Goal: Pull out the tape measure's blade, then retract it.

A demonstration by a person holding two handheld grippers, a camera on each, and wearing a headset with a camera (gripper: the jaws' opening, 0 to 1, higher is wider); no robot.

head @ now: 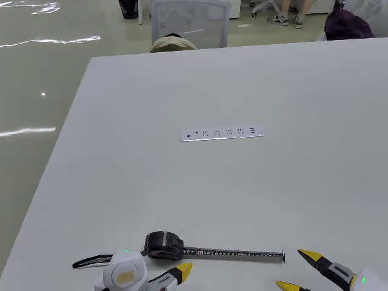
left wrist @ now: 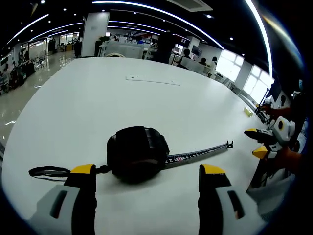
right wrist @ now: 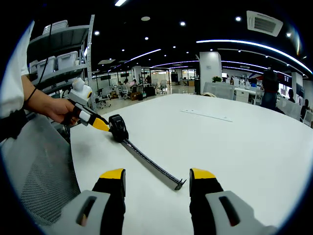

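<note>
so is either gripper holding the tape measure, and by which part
Nothing is held. The left gripper is open with the black round tape measure case between its jaws, untouched; the right gripper is open behind the blade's hook.

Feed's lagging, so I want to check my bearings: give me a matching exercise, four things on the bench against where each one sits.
Things:
1. tape measure case
2. blade hook
3. power strip
4. wrist strap

Places:
A. just ahead of the open right gripper
B. trailing from the case, opposite the blade
C. just ahead of the open left gripper
D. lying flat, far beyond both grippers

Pairs: 1-C, 2-A, 3-D, 4-B
</note>
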